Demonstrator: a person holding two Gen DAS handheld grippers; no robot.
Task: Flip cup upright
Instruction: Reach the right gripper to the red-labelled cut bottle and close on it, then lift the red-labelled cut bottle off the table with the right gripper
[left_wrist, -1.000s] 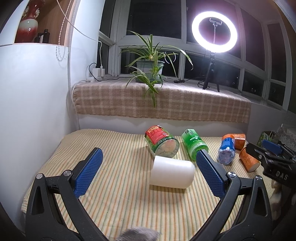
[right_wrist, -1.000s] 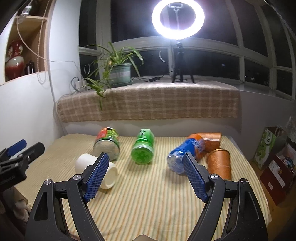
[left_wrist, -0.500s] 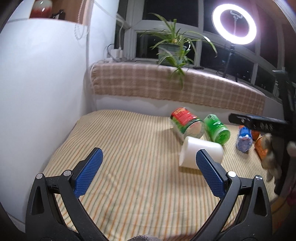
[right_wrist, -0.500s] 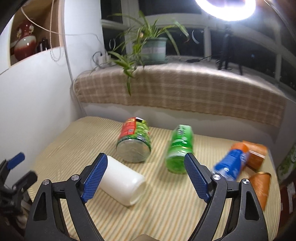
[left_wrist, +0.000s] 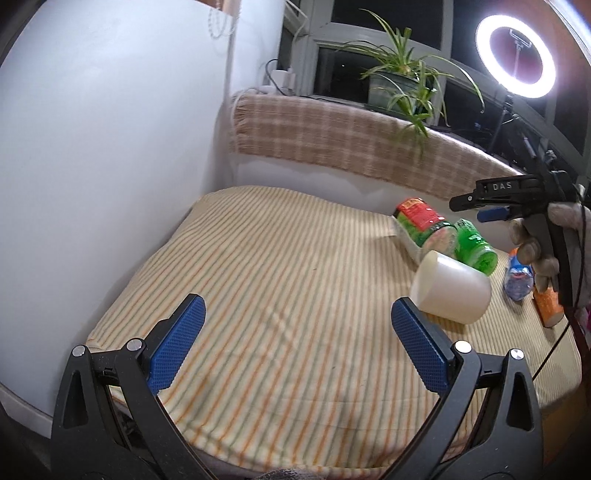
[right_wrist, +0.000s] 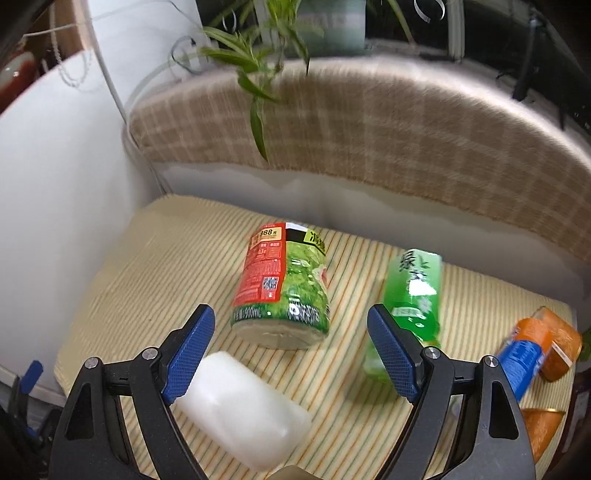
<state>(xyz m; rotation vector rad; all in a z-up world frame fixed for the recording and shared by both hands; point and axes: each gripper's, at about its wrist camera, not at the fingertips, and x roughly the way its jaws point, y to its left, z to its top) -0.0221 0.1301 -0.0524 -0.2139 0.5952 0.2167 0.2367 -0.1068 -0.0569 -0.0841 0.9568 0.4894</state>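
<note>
— Lying on its side, the white cup (right_wrist: 242, 413) sits on the striped cloth (left_wrist: 288, 280), at the near left of the right wrist view, just in front of the big red-and-green labelled bottle (right_wrist: 284, 284). How does it look to handle?

— Light and fairly stiff, as a guess: a plain plastic tumbler, smooth, so likely a bit slippery and ready to roll. The rim end cannot be told apart from the base with any certainty. A hold across the round wall near mid-length seems the safest, so that it can be tipped up without squashing.

— And the claws?

— The right gripper (right_wrist: 291, 350) is spread wide with nothing between its blue pads (right_wrist: 188, 350); its left pad overlaps the cup's end in the picture, though contact cannot be confirmed. The left gripper (left_wrist: 295, 343) is also spread and holds nothing, with the cup off beyond its right pad.

— The surroundings?

— A soft cloth that may wrinkle under a push. A green bottle (right_wrist: 413, 295), a blue bottle (right_wrist: 521, 362) and orange cups (right_wrist: 557, 350) also lie tipped over to the right. Behind is a checked cloth (left_wrist: 332, 140) on the sill, a potted plant (left_wrist: 399, 81), a ring light (left_wrist: 515, 57) and a white wall (left_wrist: 110, 129) to the left.
</note>
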